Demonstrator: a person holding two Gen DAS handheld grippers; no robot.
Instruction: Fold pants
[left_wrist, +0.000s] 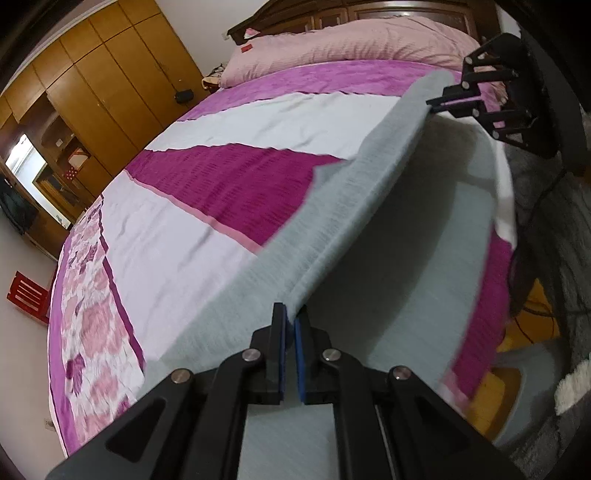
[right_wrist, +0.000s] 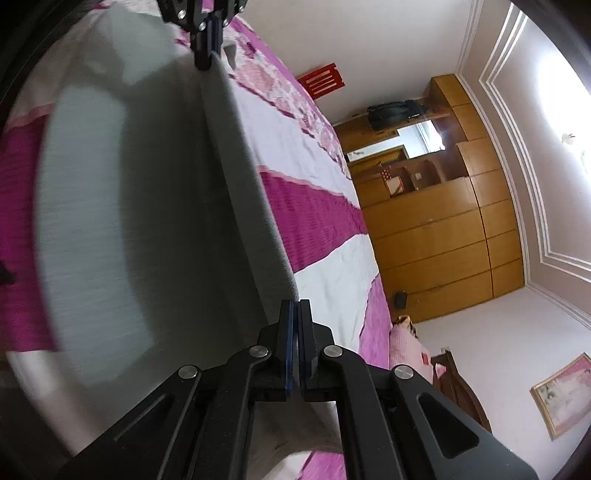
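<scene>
Grey-green pants (left_wrist: 351, 206) hang stretched in the air over the bed, one edge pulled taut between my two grippers. At the bottom of the left wrist view my left gripper (left_wrist: 290, 314) is shut on the near end of that edge. My right gripper (left_wrist: 434, 103) pinches the far end at the upper right. In the right wrist view the right gripper (right_wrist: 295, 306) is shut on the pants (right_wrist: 166, 221), and the left gripper (right_wrist: 207, 62) grips them at the top. The rest of the cloth sags below the taut edge, blurred.
A magenta, white and floral quilt (left_wrist: 221, 177) covers the bed under the pants, with pink pillows (left_wrist: 351, 44) at a dark headboard. A wooden wardrobe (right_wrist: 443, 221) lines the far wall. A red stool (left_wrist: 27, 295) stands on the floor beyond the bed.
</scene>
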